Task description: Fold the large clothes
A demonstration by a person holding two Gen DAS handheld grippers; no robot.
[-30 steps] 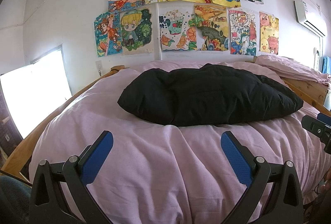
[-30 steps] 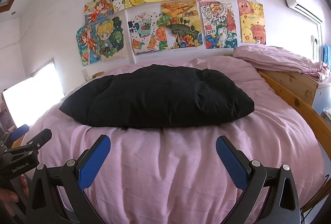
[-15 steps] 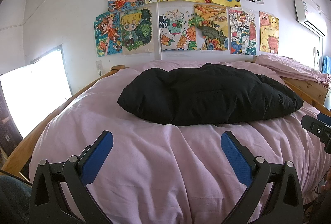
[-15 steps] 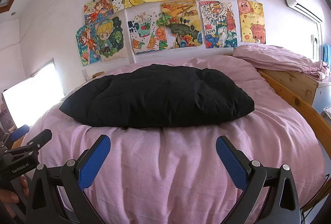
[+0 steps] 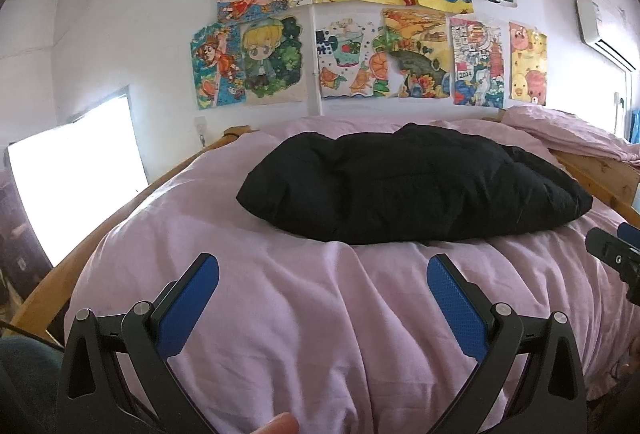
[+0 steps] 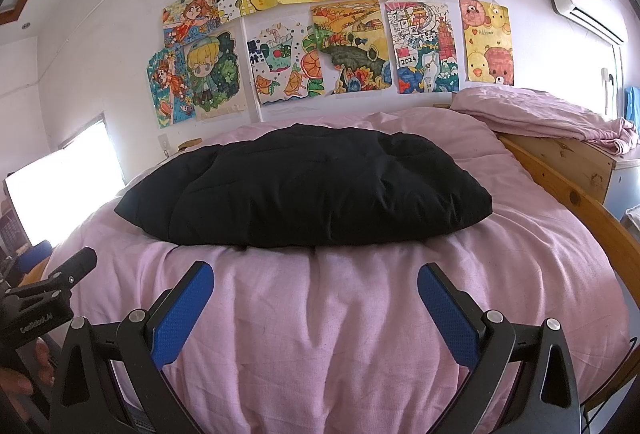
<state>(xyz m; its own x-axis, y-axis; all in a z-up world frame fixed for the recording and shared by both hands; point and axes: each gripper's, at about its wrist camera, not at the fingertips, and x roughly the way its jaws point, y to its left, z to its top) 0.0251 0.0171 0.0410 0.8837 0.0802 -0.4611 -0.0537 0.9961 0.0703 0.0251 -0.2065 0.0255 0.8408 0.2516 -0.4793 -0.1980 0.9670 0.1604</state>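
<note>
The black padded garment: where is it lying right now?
The black padded garment lies mid-bed on the pink sheet, beyond both open grippers, below the wall drawings.

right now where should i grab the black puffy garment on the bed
Probably its two near corners: the left gripper on the left tip, the right gripper on the right tip. The black garment tapers thin there; its middle looks too bulky.

I am seeing matt black quilted cloth on the puffy garment [image 6: 304,189], lying on creased pink cotton-like bedding [image 6: 360,314]. At three o'clock, knotty bare wood is showing on the bed frame [image 6: 580,193]. Textured blue pads [image 5: 456,306] are facing me.
</note>
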